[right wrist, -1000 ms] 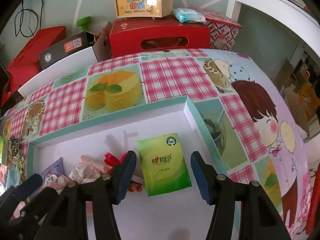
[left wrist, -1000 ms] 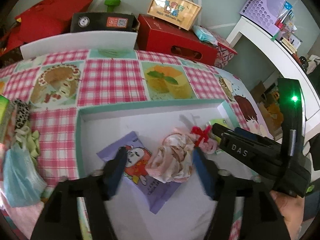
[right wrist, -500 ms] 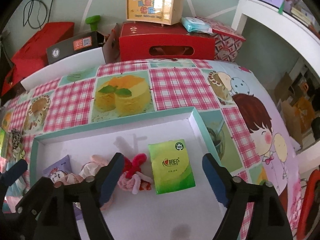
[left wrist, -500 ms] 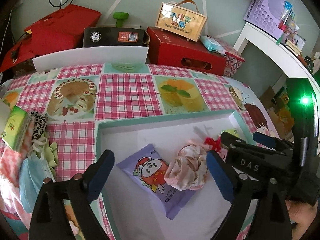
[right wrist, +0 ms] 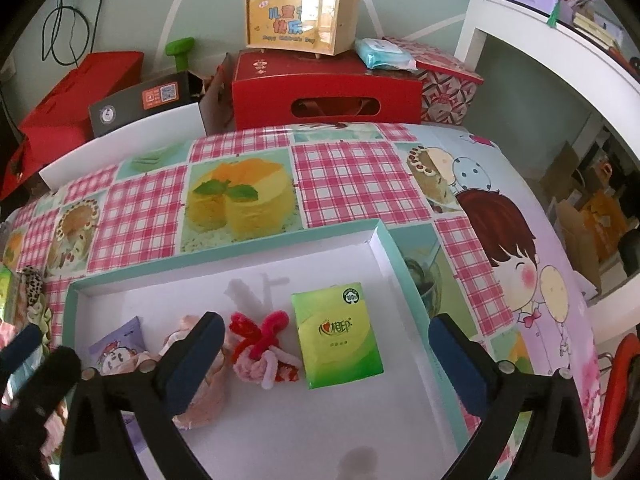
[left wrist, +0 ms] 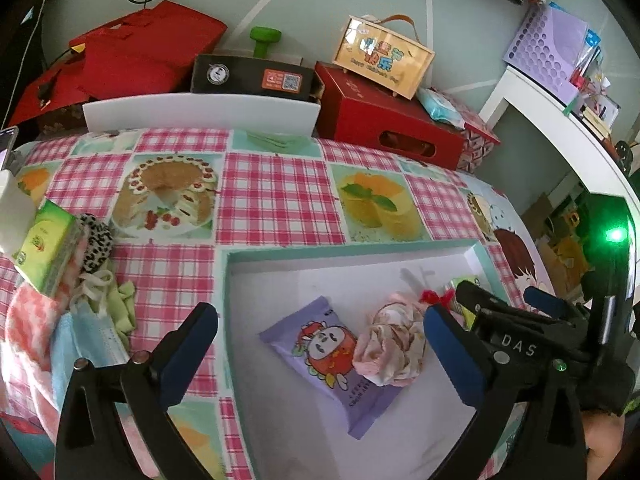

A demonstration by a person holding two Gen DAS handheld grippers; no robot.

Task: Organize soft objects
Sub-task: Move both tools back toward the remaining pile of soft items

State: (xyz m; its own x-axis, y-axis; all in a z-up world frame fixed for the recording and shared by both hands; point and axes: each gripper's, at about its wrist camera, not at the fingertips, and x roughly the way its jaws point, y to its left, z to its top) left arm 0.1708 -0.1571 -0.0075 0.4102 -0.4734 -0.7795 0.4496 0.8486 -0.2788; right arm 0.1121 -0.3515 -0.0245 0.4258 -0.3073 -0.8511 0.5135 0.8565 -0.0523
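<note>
Both my grippers, left gripper (left wrist: 320,344) and right gripper (right wrist: 324,356), were opening, empty, above the tray (right wrist: 384,240); next, the pile at the table's left edge (left wrist: 80,280)

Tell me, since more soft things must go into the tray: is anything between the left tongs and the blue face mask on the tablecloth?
Nothing visible. The left tongs, opening and empty, hang over the tray; the face mask lies exposed beyond the tray's left wall.
</note>
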